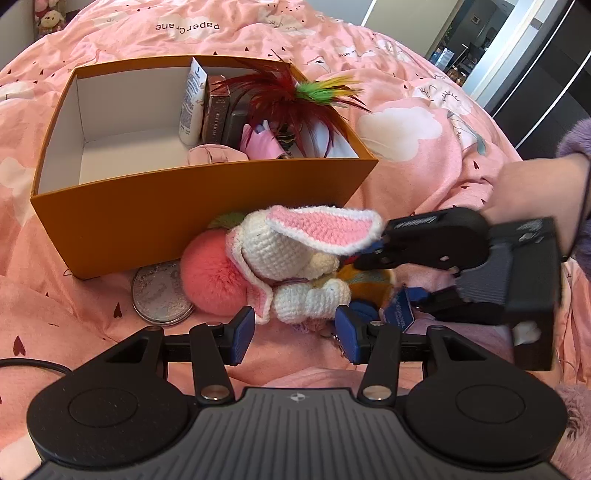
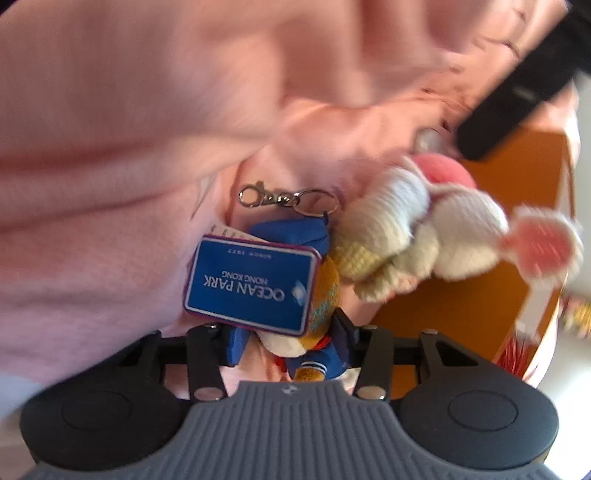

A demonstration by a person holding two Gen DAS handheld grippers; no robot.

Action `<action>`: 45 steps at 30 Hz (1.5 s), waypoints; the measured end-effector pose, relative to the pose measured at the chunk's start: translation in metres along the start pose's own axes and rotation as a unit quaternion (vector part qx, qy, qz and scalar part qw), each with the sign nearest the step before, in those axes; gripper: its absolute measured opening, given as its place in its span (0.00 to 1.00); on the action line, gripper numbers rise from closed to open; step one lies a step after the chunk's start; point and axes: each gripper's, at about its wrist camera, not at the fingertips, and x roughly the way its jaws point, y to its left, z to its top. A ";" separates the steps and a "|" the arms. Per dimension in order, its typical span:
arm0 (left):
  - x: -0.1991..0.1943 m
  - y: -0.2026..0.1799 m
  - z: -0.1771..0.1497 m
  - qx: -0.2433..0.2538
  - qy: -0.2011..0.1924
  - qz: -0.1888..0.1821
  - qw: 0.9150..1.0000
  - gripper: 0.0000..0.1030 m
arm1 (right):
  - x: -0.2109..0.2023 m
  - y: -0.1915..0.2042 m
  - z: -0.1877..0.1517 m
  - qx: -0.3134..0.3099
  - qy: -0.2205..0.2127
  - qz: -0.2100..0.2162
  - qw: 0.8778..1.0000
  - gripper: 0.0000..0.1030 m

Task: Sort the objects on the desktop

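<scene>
Pink bedspread (image 1: 424, 177); keyring clasp (image 2: 255, 195) visible only right wrist.

Pink printed bedspread (image 1: 406, 122), distant plush toy (image 1: 51, 20)

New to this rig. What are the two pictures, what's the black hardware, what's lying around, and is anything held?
There is no robot arm: a person carries hand-held tongs in each hand, each with a fisheye camera looking along its fingers.

The left view shows the left tongs open and empty over a pink printed bedspread, with the right tongs reaching in beside them. An open orange cardboard box holds a white tube and a red and green feather toy. In front lie a white and pink crocheted rabbit, a pink fluffy pompom and a round silver tin.

The right view shows the right tongs around a small plush keychain toy with a blue Ocean Park tag; whether their pads press it is unclear.
</scene>
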 end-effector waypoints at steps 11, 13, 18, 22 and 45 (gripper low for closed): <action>0.003 0.000 0.005 -0.022 -0.010 -0.006 1.000 0.55 | -0.053 -0.064 -0.048 0.389 -0.036 0.026 0.920 0.44; 0.004 0.000 0.006 -0.027 -0.010 -0.009 1.000 0.55 | -0.057 -0.075 -0.057 0.446 -0.032 0.023 0.894 0.43; 0.011 -0.002 0.008 -0.043 -0.006 -0.012 0.999 0.55 | -0.044 -0.080 -0.061 0.573 -0.008 0.008 0.819 0.43; 0.008 0.000 0.007 -0.049 -0.008 -0.002 0.999 0.55 | -0.023 -0.082 -0.053 0.607 0.013 0.007 0.794 0.43; 0.026 0.042 -0.003 -0.210 0.018 0.001 0.978 0.55 | -0.013 -0.070 -0.096 0.815 -0.108 0.110 0.559 0.42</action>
